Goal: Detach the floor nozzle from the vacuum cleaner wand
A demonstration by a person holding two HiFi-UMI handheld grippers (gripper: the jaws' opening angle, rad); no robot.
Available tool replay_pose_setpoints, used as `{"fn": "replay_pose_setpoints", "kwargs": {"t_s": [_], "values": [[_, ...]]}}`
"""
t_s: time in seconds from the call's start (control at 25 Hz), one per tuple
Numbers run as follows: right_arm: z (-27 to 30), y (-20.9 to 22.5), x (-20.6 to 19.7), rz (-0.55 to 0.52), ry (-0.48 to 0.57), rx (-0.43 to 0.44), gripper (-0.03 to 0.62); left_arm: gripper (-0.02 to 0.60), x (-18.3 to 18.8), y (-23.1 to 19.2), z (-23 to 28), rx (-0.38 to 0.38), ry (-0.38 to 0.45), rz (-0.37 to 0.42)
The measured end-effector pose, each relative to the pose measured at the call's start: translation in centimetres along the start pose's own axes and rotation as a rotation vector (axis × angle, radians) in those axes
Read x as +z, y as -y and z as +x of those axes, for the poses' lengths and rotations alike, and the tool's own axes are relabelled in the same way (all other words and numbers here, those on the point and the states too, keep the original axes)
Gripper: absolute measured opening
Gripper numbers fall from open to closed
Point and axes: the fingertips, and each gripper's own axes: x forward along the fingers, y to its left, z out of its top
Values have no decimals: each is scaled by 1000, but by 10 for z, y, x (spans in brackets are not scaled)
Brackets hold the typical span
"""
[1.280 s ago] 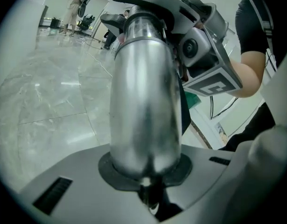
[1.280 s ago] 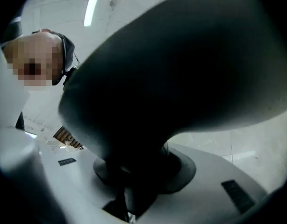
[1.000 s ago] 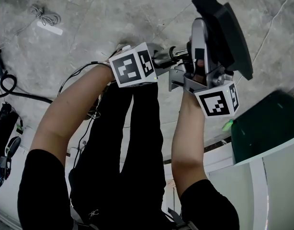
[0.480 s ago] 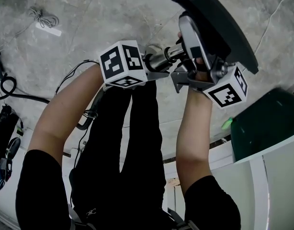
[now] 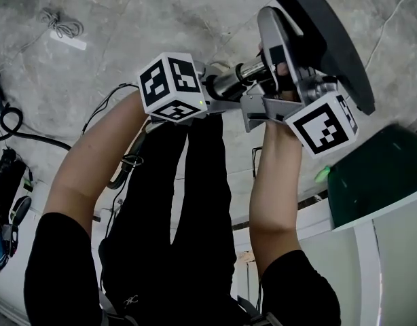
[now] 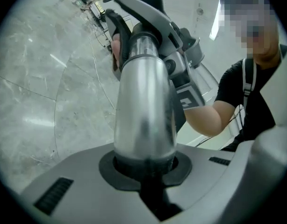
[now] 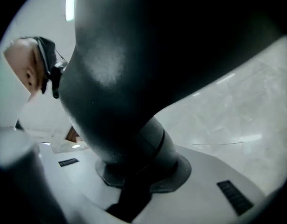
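**Left gripper view.** The left gripper (image 6: 150, 174), held in the person's hand, is clamped on a shiny silver metal vacuum wand (image 6: 146, 101). The tube sits in the dark notch between the two pale grey jaws. It rises away from the camera, and its far end runs into a grey and black fitting. A bare forearm (image 6: 204, 118) reaches in from the right. Pale grey marble floor (image 6: 45, 92) lies behind.

**Right gripper view.** The right gripper (image 7: 134, 178) has the round neck of the dark grey plastic floor nozzle (image 7: 120, 125) between its jaws. The jaws are closing, and their dark pads hug the neck. The nozzle's broad body fills the upper part of the view, with marble floor at the right.

**Head view.** Looking steeply down, the person's two forearms reach forward over legs in black trousers (image 5: 188, 209). Each gripper carries a white cube with black square markers. The wand lies almost level between the two cubes, held off the floor. At its right end it meets the floor nozzle, whose wide, flat, dark head tilts up at the top right. A dark green bin (image 5: 378, 175) stands at the right. A coiled white cable (image 5: 62, 24) lies on the floor at the top left, well apart from the work.
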Motion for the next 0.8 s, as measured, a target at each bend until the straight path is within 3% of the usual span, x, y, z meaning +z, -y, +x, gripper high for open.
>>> {"fn": "replay_pose_setpoints", "kwargs": {"t_s": [0.12, 0.16, 0.2, 0.24, 0.32, 0.4, 0.52, 0.56, 0.6, 0.68, 0.8], "values": [[-9, -35, 1, 22, 25, 401, 91, 60, 0, 15, -2, -104, 1, 1], [-13, -41, 0, 30, 24, 495, 91, 60, -1, 17, -2, -108, 0, 2], [-14, -42, -1, 39, 19, 535, 89, 58, -2, 16, -1, -93, 1, 0], [-12, -38, -3, 50, 9, 518, 89, 57, -2, 12, -1, -70, 4, -4], [-3, -23, -5, 70, -9, 362, 89, 54, -4, 5, 0, -32, 11, -16], [3, -4, -6, 75, -10, 126, 87, 55, -3, -1, -1, 5, 8, -20], [-7, 35, -7, 71, -22, -312, 87, 54, -5, -8, 7, 87, -12, -21], [-12, 42, -7, 67, -23, -399, 86, 55, -6, -8, 10, 92, -19, -20], [-14, 45, -6, 59, -24, -427, 86, 55, -7, -7, 12, 85, -24, -20], [-10, 37, -5, 28, -28, -346, 87, 55, -8, -5, 10, 55, -29, -22], [-1, 12, -5, 21, -9, -28, 87, 55, -9, -3, 4, 1, -20, -23]]}}
